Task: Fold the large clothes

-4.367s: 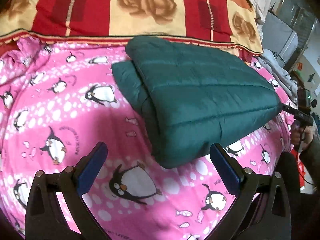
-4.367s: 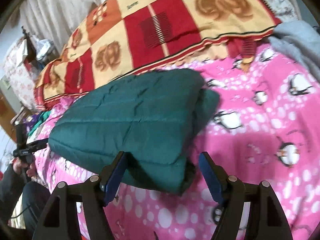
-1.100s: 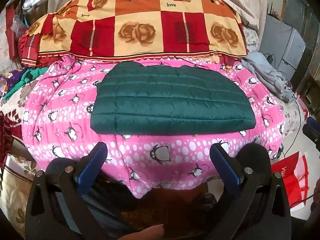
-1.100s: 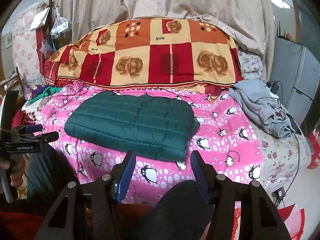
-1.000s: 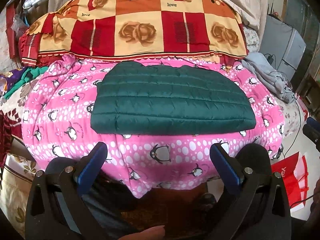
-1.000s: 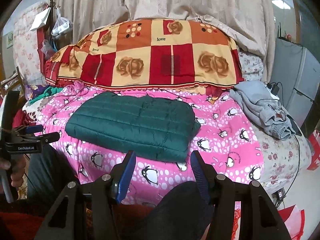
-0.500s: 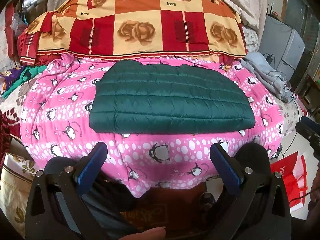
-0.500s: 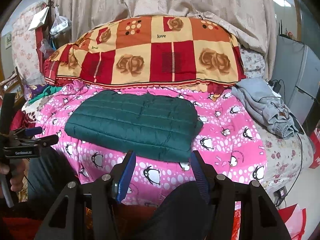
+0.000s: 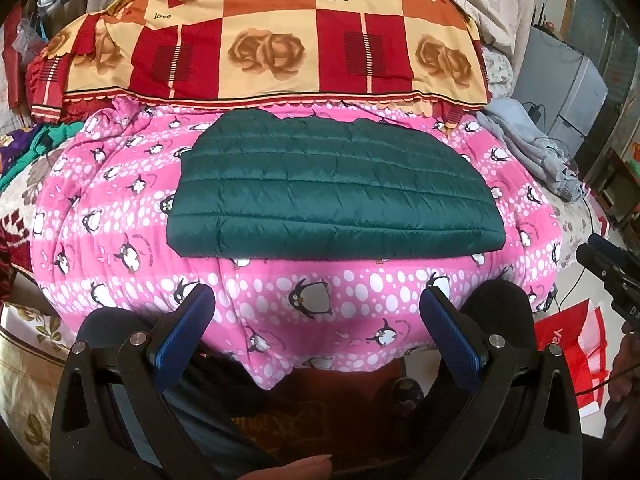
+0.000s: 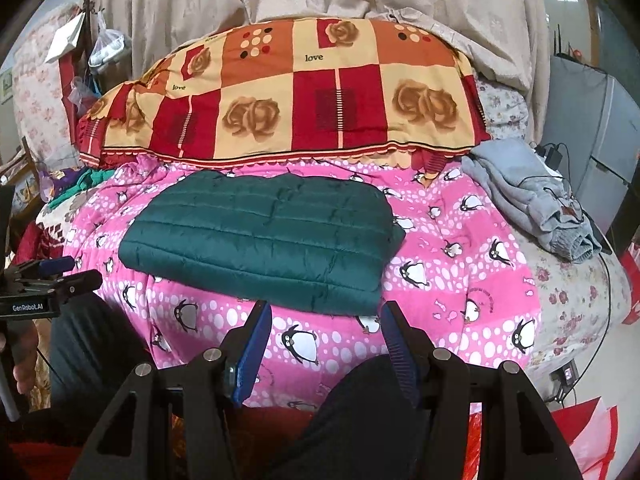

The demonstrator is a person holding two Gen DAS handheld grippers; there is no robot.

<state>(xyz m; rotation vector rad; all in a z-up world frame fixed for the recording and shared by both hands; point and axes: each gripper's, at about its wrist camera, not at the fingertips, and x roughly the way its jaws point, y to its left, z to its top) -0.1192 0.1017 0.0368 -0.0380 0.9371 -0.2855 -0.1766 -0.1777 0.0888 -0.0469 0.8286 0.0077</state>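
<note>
The folded green quilted jacket (image 9: 332, 192) lies flat on the pink penguin-print blanket (image 9: 312, 292), just in front of the red-and-orange rose-patterned quilt (image 9: 276, 40). The left gripper (image 9: 316, 332) and the right gripper (image 10: 324, 344) hang short of the blanket's near edge, jaws apart and empty. A grey garment (image 10: 532, 196) lies to the right.

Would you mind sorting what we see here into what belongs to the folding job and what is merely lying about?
Belongs to the job:
- green quilted jacket, folded on the pink penguin blanket
- left gripper
- right gripper

Lying about:
- grey garment
- rose-patterned quilt
- red bag
</note>
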